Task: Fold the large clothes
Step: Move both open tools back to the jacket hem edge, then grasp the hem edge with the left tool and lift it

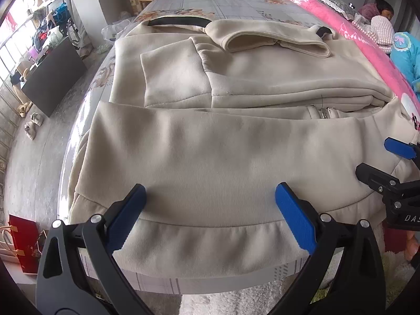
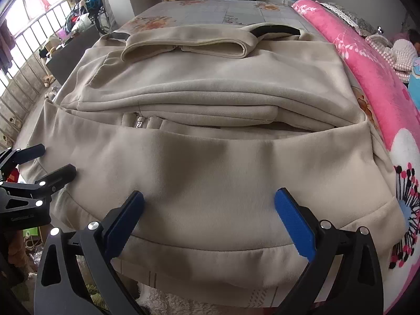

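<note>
- Folding is partly done, by the look of it: the beige jacket (image 1: 210,141) lies across the bed (image 1: 236,2) with both sleeves crossed over its chest and the collar at the far end.
- You have the left gripper (image 1: 210,210) and the right gripper (image 2: 208,214) poised over the bottom hem, which droops over the near edge of the bed.
- Both sets of fingers are spread wide, with cloth under them but nothing pinched.
- Next, I judge, you need to close each pair on the hem, one near each corner, and carry it evenly up towards the collar.
- Mind the zipper (image 1: 325,113) at the middle; it may bunch the fold.
- The bed wears a floral sheet, with a pink blanket (image 2: 367,78) along its right side and a barred window (image 1: 15,42) at the left.
</note>
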The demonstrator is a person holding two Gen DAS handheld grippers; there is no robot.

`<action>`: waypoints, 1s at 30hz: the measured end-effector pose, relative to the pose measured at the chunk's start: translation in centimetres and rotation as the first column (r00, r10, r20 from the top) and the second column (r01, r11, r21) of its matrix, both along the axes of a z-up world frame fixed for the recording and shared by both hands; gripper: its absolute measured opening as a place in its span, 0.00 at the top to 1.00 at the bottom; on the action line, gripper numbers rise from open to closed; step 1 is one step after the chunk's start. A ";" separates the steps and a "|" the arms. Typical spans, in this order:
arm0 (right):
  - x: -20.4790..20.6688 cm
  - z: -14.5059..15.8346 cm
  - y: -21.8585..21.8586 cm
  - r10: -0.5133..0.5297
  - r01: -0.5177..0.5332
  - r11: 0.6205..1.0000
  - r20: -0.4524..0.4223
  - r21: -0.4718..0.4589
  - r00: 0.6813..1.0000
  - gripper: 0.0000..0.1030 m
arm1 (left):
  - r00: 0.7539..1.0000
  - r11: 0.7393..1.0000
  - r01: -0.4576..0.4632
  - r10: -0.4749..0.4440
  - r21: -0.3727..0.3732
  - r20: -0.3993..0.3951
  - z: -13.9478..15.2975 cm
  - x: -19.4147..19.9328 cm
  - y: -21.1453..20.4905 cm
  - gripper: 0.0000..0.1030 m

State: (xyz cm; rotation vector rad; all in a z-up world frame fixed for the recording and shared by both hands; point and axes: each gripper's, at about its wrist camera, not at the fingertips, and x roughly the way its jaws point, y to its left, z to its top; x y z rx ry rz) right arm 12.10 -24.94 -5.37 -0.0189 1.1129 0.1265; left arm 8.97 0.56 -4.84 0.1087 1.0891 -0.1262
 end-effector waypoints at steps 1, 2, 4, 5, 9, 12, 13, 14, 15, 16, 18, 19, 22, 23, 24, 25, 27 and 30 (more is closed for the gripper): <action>-0.1 0.0 0.0 -0.003 0.003 1.000 0.002 -0.001 1.000 0.06 | 1.000 1.000 -0.001 0.001 -0.001 -0.003 0.0 0.0 0.0 0.07; -0.1 0.0 0.0 -0.006 0.006 1.000 0.002 -0.002 1.000 0.06 | 1.000 1.000 -0.004 0.004 0.000 -0.007 0.0 0.1 0.0 0.07; -0.1 0.0 0.0 -0.012 0.012 1.000 0.000 -0.001 1.000 0.06 | 1.000 1.000 -0.011 0.011 0.002 -0.014 0.0 0.1 0.0 0.07; -0.1 -0.1 0.0 -0.014 0.014 1.000 0.000 -0.003 1.000 0.06 | 1.000 1.000 -0.015 0.015 0.003 -0.018 0.0 0.2 0.0 0.06; -0.2 -0.1 0.0 -0.008 0.008 1.000 0.007 -0.008 1.000 0.06 | 0.999 1.000 -0.023 0.024 0.010 -0.034 0.0 0.4 -0.1 0.06; 0.1 0.0 0.0 0.000 -0.001 1.000 -0.010 -0.008 1.000 0.06 | 0.999 1.000 -0.019 0.019 0.013 -0.029 0.0 0.3 -0.2 0.06; 0.3 0.2 0.0 -0.003 0.002 1.000 -0.031 -0.008 1.000 0.06 | 0.999 1.000 -0.018 0.019 0.013 -0.027 0.0 0.3 -0.1 0.06; 0.4 0.5 0.1 0.000 0.000 1.000 -0.035 -0.001 0.999 0.06 | 0.999 1.000 -0.019 0.019 0.014 -0.026 0.0 0.3 -0.1 0.06; 0.3 1.1 0.1 0.008 -0.008 1.000 -0.015 0.017 1.000 0.06 | 0.999 1.000 -0.018 0.018 0.016 -0.027 0.0 0.3 -0.2 0.06; 0.1 1.9 0.2 0.014 -0.015 0.999 0.029 0.034 0.999 0.06 | 0.999 1.000 -0.018 0.018 0.016 -0.029 0.0 0.3 -0.2 0.06; 0.0 2.7 0.3 0.008 -0.010 1.000 0.090 0.029 0.996 0.06 | 0.999 1.000 -0.015 0.015 0.008 -0.034 0.0 0.4 -0.1 0.06; 0.1 2.6 0.3 0.001 -0.003 1.000 0.104 0.017 0.995 0.06 | 0.999 1.000 -0.013 0.013 0.006 -0.034 0.0 0.4 0.0 0.06; 1.0 0.8 0.2 -0.012 0.012 1.000 0.080 -0.004 0.997 0.06 | 0.999 1.000 -0.014 0.014 -0.001 -0.031 0.0 0.4 0.1 0.06; 1.4 -0.2 0.0 -0.021 0.022 1.000 0.054 -0.014 0.998 0.06 | 1.000 1.000 -0.010 0.010 -0.002 -0.027 0.2 0.3 0.1 0.06; 1.2 -0.4 -0.2 -0.028 0.028 1.000 0.074 -0.005 0.997 0.05 | 1.000 1.000 -0.003 0.003 -0.009 -0.018 0.4 0.2 0.2 0.07; 1.0 -0.5 -0.2 -0.024 0.025 1.000 0.091 -0.005 0.996 0.06 | 1.000 1.000 0.000 0.000 -0.020 0.002 0.8 0.0 0.4 0.07; 1.1 -0.6 0.0 -0.017 0.018 1.000 0.086 -0.017 0.996 0.06 | 0.998 0.999 -0.004 0.006 -0.039 0.057 1.9 -0.7 1.1 0.07; 1.1 -0.6 0.0 -0.009 0.011 1.000 0.084 -0.014 0.996 0.05 | 0.990 0.998 -0.019 0.028 -0.067 0.136 3.4 -2.3 2.8 0.07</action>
